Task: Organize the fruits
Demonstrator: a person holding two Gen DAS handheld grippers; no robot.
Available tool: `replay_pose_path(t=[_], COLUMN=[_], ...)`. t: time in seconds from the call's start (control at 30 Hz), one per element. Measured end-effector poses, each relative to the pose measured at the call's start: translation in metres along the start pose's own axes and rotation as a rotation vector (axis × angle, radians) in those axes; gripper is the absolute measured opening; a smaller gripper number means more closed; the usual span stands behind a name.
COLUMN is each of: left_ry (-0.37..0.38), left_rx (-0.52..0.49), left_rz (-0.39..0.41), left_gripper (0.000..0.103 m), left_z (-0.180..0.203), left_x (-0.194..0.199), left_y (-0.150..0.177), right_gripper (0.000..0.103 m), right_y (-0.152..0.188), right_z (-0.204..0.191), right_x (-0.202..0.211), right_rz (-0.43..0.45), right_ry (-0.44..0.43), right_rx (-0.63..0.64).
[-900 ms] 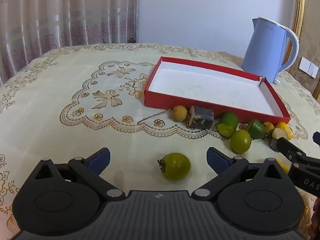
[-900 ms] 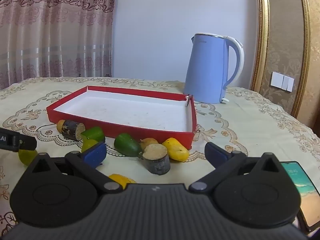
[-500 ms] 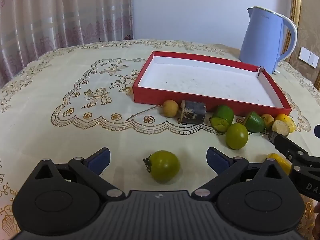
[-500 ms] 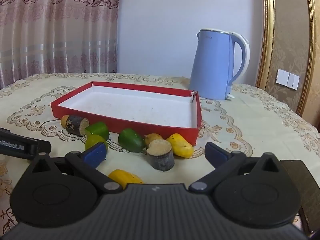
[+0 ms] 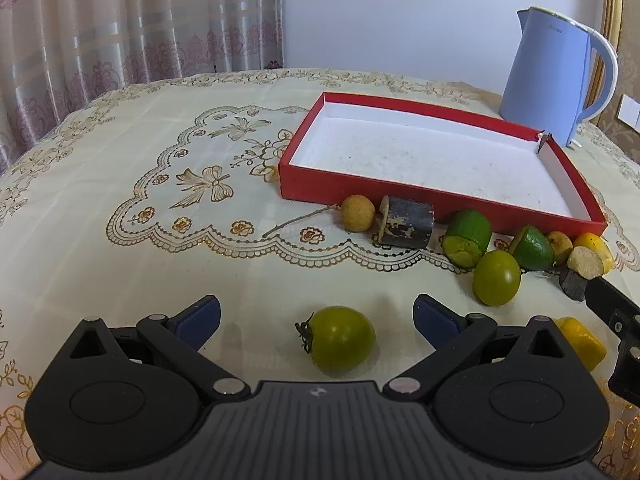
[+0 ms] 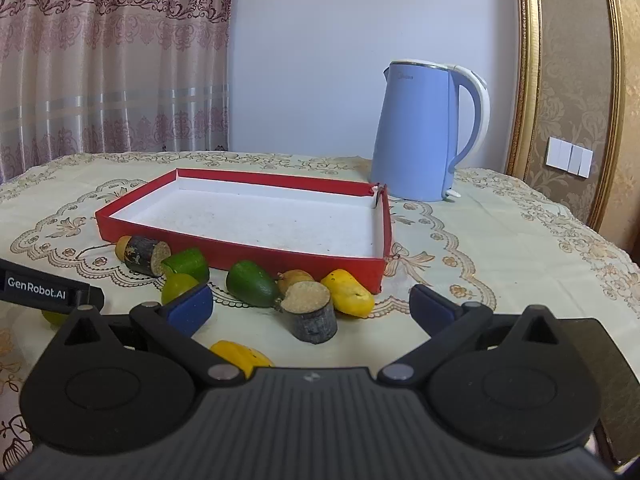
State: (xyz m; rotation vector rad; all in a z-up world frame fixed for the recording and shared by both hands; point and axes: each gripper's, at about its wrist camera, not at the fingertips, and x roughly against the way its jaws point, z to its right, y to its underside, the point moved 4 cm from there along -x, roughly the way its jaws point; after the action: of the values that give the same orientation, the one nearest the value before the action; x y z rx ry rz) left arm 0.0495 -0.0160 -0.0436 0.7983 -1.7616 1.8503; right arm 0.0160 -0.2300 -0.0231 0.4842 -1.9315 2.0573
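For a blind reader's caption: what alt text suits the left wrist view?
The open left gripper frames a green tomato on a cream tablecloth. Beyond it, fruit pieces line the front of an empty red tray, with a blue kettle behind.

- the tray (image 5: 424, 204) sits on the table (image 5: 120, 184), with the kettle (image 5: 552, 80) behind its far right corner.
- a row of fruit pieces (image 5: 468, 232) lies along the tray's near wall, outside it.
- one round fruit (image 5: 497, 278) rests just nearer than that row.
- a stemmed fruit (image 5: 342, 339) lies alone, nearest, left of a cut piece (image 5: 582, 342).
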Motion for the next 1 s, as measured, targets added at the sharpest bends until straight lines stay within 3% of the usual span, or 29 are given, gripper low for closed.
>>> replay_pose_path(t=[1.0], left_ry=[-0.011], left_rx=[-0.058], left_rz=[-0.039], left_gripper=[0.103], left_z=[0.0049], left_x=[-0.004], left_y=[0.0017], right_gripper=[0.103], right_y=[-0.0033], right_z=[0.0014], right_x=[-0.0015], right_rz=[-0.007], right_ry=[0.02], right_rx=[0.009])
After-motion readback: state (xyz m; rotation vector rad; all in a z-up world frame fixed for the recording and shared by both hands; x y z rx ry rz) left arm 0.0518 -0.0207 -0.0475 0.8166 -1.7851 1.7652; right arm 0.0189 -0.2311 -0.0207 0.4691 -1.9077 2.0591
